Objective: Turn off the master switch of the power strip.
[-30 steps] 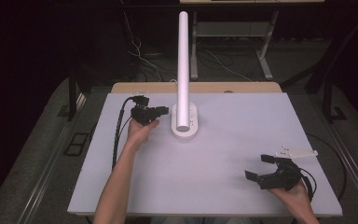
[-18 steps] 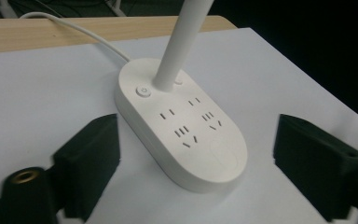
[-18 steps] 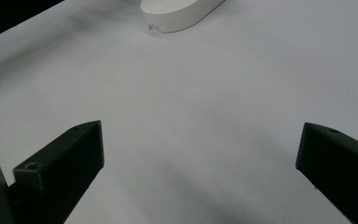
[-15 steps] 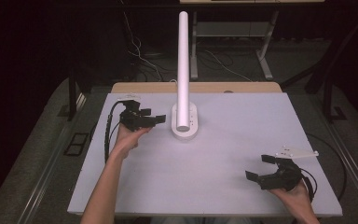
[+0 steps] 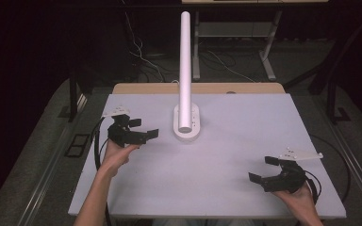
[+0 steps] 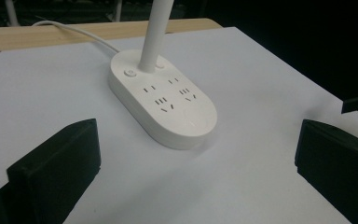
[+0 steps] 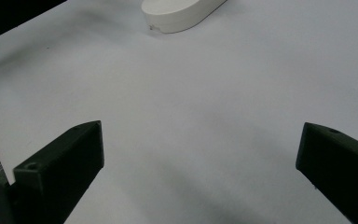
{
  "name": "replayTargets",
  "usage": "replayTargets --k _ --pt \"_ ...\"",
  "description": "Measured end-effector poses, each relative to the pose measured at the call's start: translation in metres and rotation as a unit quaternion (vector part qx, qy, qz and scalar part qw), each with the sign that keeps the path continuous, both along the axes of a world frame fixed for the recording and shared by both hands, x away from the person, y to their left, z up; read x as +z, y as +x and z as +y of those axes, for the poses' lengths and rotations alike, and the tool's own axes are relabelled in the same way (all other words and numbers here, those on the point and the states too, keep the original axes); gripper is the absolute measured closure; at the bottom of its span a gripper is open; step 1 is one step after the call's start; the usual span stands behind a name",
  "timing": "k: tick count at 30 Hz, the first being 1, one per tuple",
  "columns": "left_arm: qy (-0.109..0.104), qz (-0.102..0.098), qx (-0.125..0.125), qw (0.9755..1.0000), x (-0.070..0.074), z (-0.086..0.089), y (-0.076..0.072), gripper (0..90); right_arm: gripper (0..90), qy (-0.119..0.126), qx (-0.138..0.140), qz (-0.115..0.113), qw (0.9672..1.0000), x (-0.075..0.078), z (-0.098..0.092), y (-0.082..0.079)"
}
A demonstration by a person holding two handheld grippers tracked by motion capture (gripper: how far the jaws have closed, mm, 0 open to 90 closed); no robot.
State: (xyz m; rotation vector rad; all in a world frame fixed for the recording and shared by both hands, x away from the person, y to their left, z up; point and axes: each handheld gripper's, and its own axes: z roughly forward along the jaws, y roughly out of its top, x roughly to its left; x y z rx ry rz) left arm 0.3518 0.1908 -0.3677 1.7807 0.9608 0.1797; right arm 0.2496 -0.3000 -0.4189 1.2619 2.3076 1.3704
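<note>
White table (image 5: 226,160) under dark surroundings; lamp base (image 5: 187,123) set near its far middle

Left gripper (image 5: 143,132) is held left of the base, apart from it, jaws just opened wide with nothing between them. Right gripper (image 5: 264,170) is held at the near right corner, well apart, jaws spread and empty. Sockets are seen on the base (image 6: 168,105)

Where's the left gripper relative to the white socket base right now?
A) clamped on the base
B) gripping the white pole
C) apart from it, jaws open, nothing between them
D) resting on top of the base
C: in the high view the left gripper sits to the left of the white socket base with bare table between them, and its own view shows its jaws spread wide and empty.
</note>
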Motion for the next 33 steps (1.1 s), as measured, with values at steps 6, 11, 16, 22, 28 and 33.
replayTargets --k 6,11,16,22,28,33 --pt "-0.004 -0.008 -0.001 1.0 -0.006 0.005 -0.02 0.0 0.3 0.0 -0.001 0.0 1.0 0.0 0.001 0.0" --pt "0.007 -0.02 -0.011 0.9997 -0.01 0.002 -0.04 0.0 0.3 0.001 -0.002 -0.002 1.0 0.001 0.001 -0.001" --pt "0.026 -0.033 -0.021 0.9989 -0.014 -0.003 -0.059 0.0 0.3 0.0 0.0 -0.005 1.0 0.001 0.003 -0.001" --pt "0.02 -0.032 -0.025 0.999 -0.024 -0.001 -0.074 0.0 0.3 0.001 0.0 -0.003 1.0 0.001 0.002 -0.002" --pt "0.021 -0.024 -0.036 0.9988 -0.031 -0.004 -0.084 0.0 0.3 0.003 0.0 0.0 1.0 0.001 0.001 -0.004" --pt "0.017 -0.019 -0.036 0.999 -0.038 -0.006 -0.086 0.0 0.3 0.007 0.001 0.003 1.0 0.002 0.001 -0.006"
